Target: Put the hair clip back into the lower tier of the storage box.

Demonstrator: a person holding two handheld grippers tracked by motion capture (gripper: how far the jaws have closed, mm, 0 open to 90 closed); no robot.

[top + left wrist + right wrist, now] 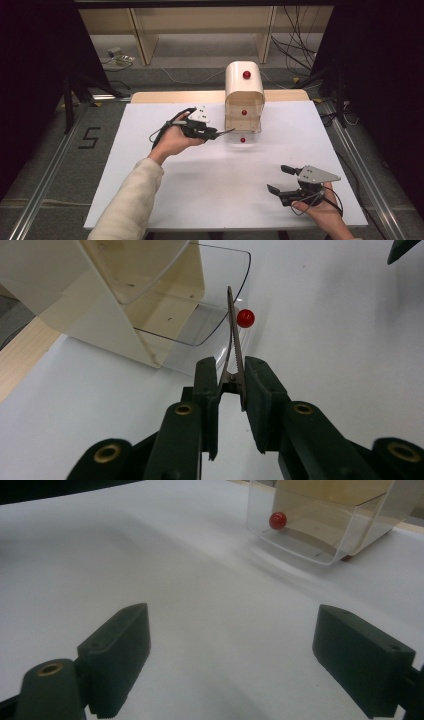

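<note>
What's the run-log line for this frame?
left tool: shut on tweezers, tips by red knob of open clear drawer | right tool: open, empty, over table

- A white table top (210, 195) is seen in the middle, with a strip of pale wood (170, 96) at its far edge.
- A grey floor (45, 165) is seen around it, marked with a black "5" (89, 137).
- Wooden shelving (200, 30) and loose cables (300, 47) are seen behind.
- Both sides are kept dark.
</note>
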